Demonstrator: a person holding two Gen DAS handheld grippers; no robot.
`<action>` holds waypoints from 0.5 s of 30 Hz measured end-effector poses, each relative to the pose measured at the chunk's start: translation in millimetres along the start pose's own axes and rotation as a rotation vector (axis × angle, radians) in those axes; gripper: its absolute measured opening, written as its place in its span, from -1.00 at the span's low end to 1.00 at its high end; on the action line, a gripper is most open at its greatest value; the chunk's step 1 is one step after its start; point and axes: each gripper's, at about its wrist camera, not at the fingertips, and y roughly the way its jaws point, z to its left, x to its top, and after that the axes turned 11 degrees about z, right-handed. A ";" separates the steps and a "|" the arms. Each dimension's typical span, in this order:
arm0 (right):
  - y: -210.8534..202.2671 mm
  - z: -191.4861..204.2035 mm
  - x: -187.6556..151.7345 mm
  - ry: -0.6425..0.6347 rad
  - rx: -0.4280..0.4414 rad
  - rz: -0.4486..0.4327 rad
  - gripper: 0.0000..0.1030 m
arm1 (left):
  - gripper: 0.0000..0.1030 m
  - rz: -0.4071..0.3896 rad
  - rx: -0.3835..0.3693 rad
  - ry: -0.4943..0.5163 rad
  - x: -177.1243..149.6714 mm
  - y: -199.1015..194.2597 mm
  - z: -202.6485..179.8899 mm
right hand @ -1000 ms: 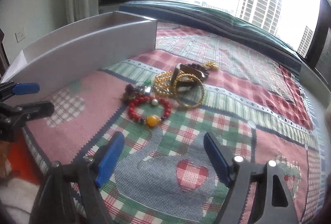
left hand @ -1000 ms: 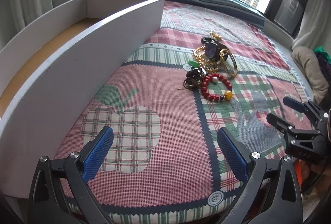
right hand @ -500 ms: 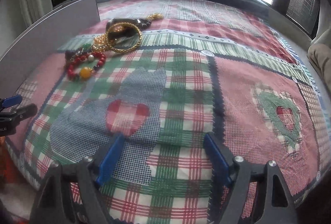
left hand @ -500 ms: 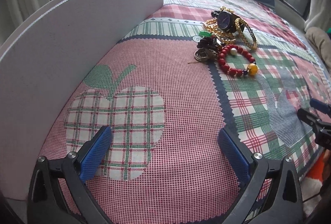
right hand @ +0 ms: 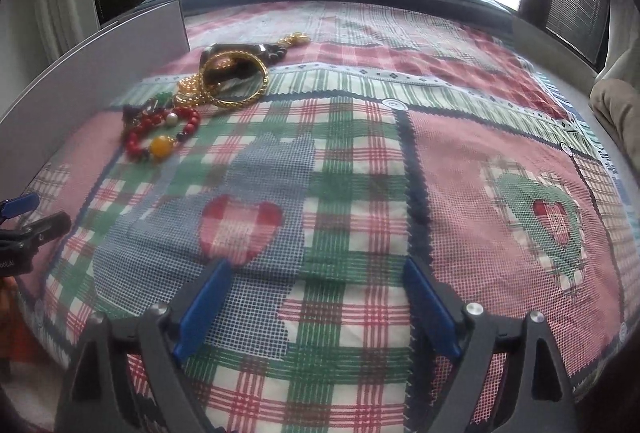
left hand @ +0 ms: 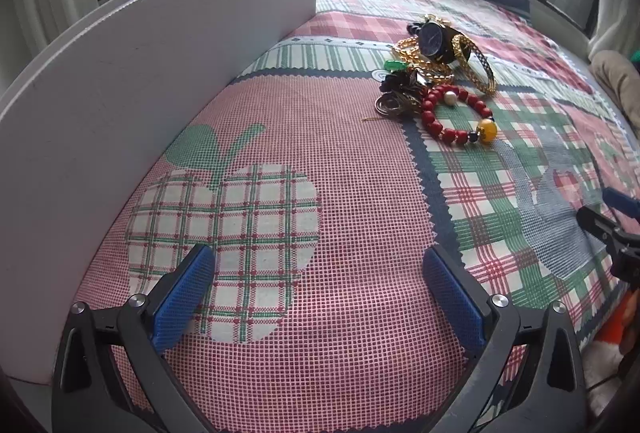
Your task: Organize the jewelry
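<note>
While both hand-held grippers gape empty; 1 jewelry pile; 1 white box.

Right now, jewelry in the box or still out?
Out. The red bead bracelet, watch and gold bangle lie piled on the quilt beside the white box.

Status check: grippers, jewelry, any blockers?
Left gripper open, empty. Right gripper open, empty, just widened. Jewelry pile untouched on quilt, beside white box. Path clear.
</note>
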 end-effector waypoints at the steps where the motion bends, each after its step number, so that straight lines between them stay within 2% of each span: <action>1: 0.0 0.1 -0.2 0.001 -0.001 0.000 0.74 | 0.99 0.000 -0.001 0.002 0.0 0.1 0.0; 15: 0.8 -0.6 1.1 0.007 -0.005 0.031 0.74 | 0.99 -0.005 -0.005 0.020 -0.9 -0.3 -0.3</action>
